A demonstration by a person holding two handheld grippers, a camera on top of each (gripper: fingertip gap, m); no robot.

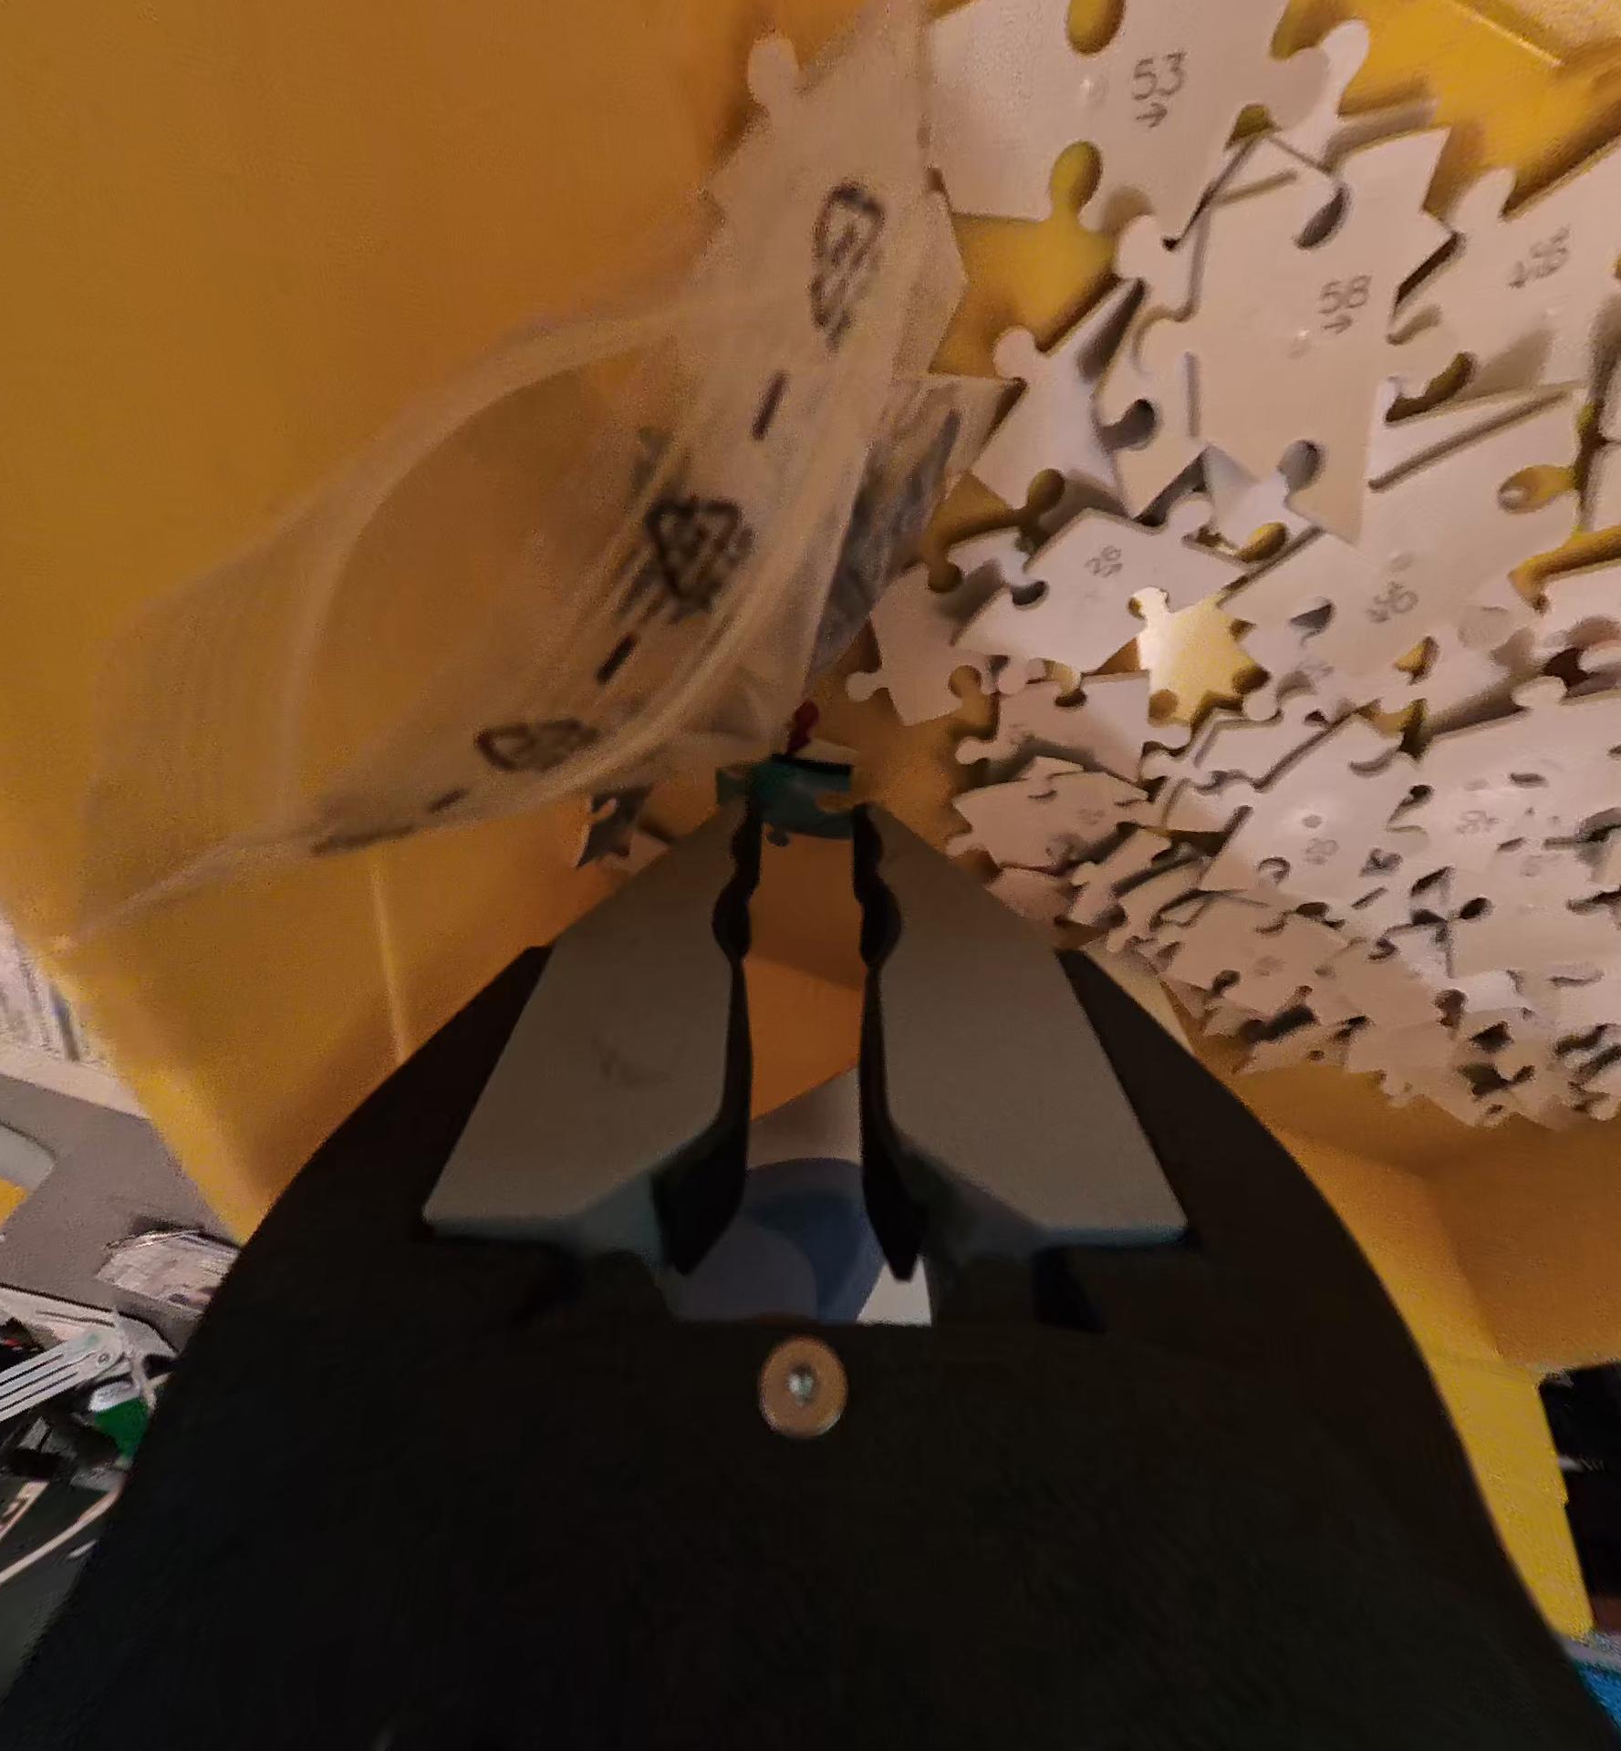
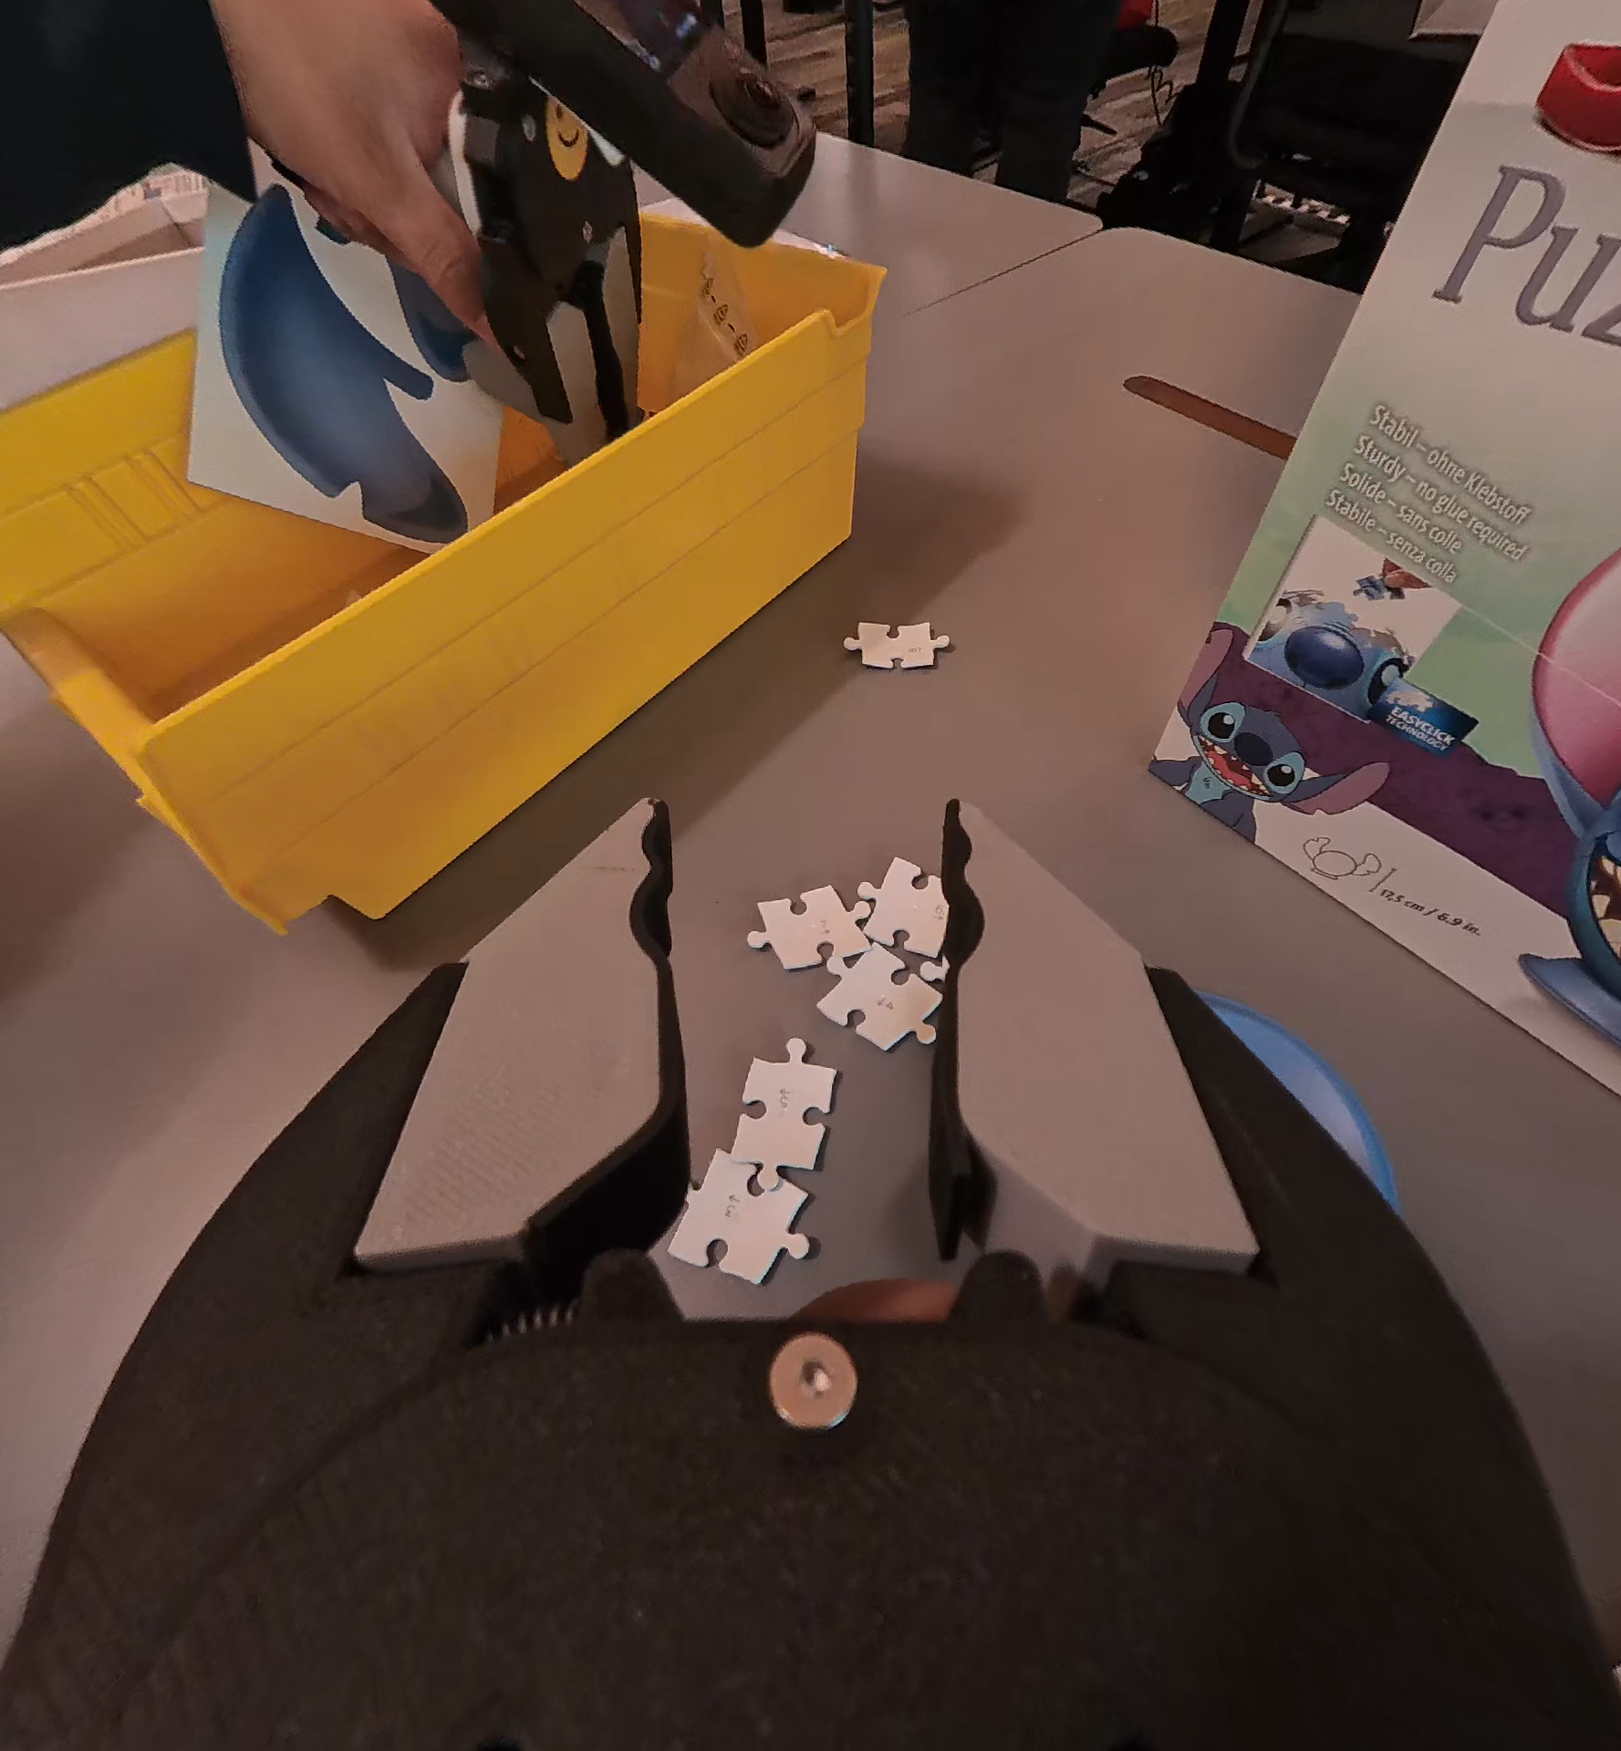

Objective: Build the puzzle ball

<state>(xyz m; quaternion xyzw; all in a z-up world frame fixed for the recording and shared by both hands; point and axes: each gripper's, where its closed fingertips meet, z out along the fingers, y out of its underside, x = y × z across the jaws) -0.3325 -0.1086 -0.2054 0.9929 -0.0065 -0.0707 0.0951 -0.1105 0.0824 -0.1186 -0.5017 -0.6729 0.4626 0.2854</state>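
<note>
The left tongs (image 2: 588,398) reach steeply down into the yellow bin (image 2: 503,682), gripped by a person's hand (image 2: 361,161). In the left wrist view their two fingers stand close, with a narrow gap between them, and a small teal-and-red puzzle piece (image 1: 792,786) sits right at the tips; whether it is pinched or only touched cannot be told. Just left of those tips a clear plastic bag (image 1: 541,587) with dark printed marks shows blurred, and to the right a heap of loose white pieces (image 1: 1309,720) lies number-side up on the bin's floor. A printed sheet (image 2: 332,379) with blue curved shapes leans inside the bin, under the hand.

The right tongs (image 2: 804,834) hover over the grey desk (image 2: 1024,455), spread wide and holding nothing. Between their fingers lie joined white pieces, backs up: a chain of two (image 2: 768,1165) whose long axis runs roughly away from the camera and leans a little right, and just beyond it a cluster of three (image 2: 868,947) near the right finger. Farther on, well apart, a small joined pair (image 2: 896,645) lies with its long axis across the view, near the bin's corner. The puzzle box (image 2: 1451,568) stands upright at the right edge of the desk, and a blue rounded object (image 2: 1299,1071) peeks out beside the right finger.
</note>
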